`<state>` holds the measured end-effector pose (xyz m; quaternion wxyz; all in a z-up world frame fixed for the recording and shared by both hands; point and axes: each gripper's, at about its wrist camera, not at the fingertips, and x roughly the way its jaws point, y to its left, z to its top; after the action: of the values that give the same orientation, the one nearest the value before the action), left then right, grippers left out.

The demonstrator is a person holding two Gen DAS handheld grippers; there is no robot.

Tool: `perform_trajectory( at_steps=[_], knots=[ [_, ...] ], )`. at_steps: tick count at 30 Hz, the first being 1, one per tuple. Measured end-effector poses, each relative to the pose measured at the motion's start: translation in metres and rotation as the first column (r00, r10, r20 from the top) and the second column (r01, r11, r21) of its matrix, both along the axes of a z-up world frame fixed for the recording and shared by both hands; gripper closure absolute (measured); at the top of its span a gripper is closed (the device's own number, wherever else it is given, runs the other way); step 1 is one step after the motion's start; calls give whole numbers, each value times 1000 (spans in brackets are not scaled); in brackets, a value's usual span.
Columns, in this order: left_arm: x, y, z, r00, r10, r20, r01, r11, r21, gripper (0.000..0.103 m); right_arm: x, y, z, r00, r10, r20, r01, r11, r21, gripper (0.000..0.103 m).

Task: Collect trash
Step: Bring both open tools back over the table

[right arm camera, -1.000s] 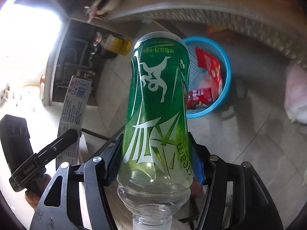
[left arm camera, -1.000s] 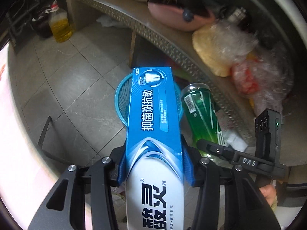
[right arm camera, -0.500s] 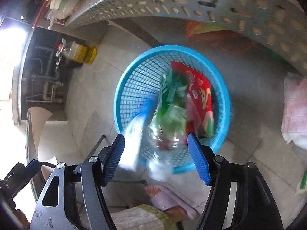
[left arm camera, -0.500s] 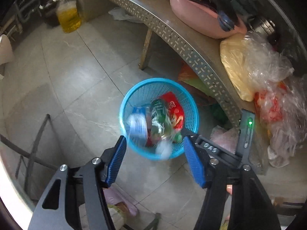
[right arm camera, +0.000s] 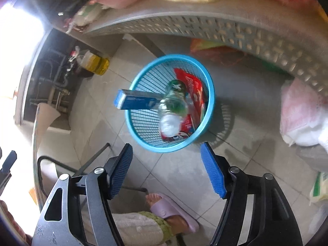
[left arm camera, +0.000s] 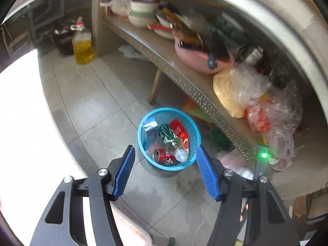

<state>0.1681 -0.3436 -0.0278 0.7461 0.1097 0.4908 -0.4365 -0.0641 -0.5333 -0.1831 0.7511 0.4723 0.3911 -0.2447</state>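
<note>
Box (right arm camera: 134, 101) and bottle (right arm camera: 173, 104) dropped into basket (right arm camera: 211, 94), box overhanging rim.

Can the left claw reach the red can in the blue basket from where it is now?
Probably yes: the left claw is open and empty, and the red can lies uncovered beside the bottle in the basket.

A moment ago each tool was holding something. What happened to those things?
Both were let go. The left tool dropped the blue toothpaste box and the right tool dropped the green bottle; both now lie in the blue basket, the box leaning over its rim. The jaws have just been opening, nothing between them. The basket stayed on the floor by the bench.
</note>
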Motion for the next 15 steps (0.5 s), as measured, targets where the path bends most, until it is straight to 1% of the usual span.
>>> perform_trajectory(
  at_steps=[2,4,6,8,10,11,13,14,15],
  knots=[
    [1,31,7,998,64,12,-64,998,-27,43,1,4,17,999,26,31,-25,999,-43,30],
    [3,60,15,993,119,21,-117,991,-66,43,6,10,39,996,62,62,-56,995,-84,29],
    [6,100,23,980,192,49,-186,976,-110,43,14,15,60,991,103,91,-91,988,-125,27],
    [8,140,31,962,264,76,-251,957,-144,43,25,27,86,980,161,119,-138,974,-181,26],
    [12,184,36,932,347,106,-327,930,-166,43,40,44,110,963,228,142,-191,953,-234,25],
    [13,208,37,912,393,122,-371,913,-169,43,49,53,119,952,265,151,-221,941,-256,24],
    [16,243,37,876,464,135,-441,882,-167,42,73,80,142,917,362,167,-300,903,-308,22],
    [17,266,35,852,507,128,-484,858,-171,42,86,94,152,895,413,170,-343,879,-332,21],
    [19,282,33,835,537,119,-515,839,-174,42,101,112,162,864,474,171,-394,847,-356,20]
  ],
)
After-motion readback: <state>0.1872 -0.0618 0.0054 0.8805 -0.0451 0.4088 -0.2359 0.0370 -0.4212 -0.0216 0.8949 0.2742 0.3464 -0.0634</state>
